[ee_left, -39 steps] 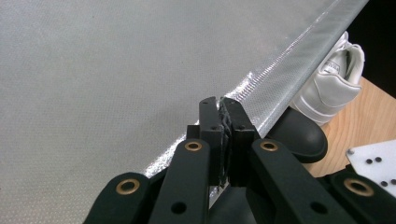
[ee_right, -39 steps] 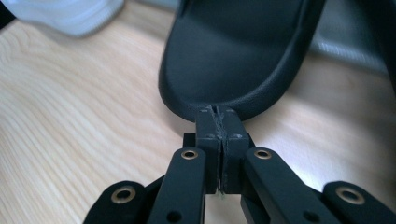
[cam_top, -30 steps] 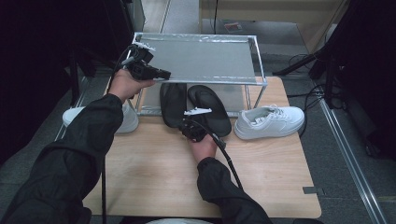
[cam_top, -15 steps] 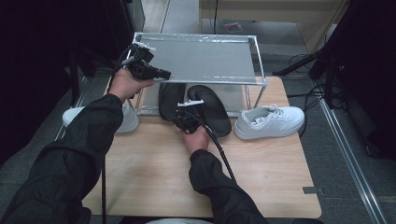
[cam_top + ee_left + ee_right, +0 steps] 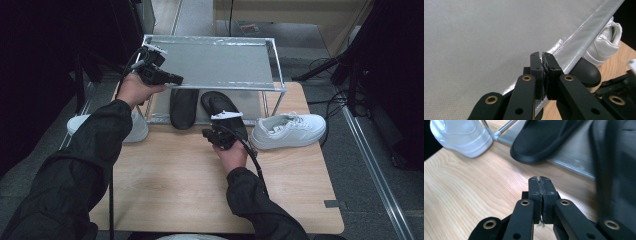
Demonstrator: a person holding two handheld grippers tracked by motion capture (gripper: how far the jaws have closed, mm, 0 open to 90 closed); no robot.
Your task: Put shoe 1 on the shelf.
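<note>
Centre frame, we list one black slipper (image 5: 223,112): light, soft, bendable; best pinched at its edge. Both hand-held grippers, left (image 5: 175,79) and right (image 5: 212,136), closed, empty.

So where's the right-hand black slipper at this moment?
In the high view, the right black slipper lies on the rack's lower shelf, beside the left black slipper, its near end overhanging the table by the right gripper.

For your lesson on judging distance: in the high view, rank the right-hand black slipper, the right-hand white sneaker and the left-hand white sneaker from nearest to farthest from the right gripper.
From the right gripper:
1. Right-hand black slipper, just beyond it, on the rack's lower shelf.
2. Right-hand white sneaker, on the table to its right.
3. Left-hand white sneaker, far left, beyond the sleeve.
</note>
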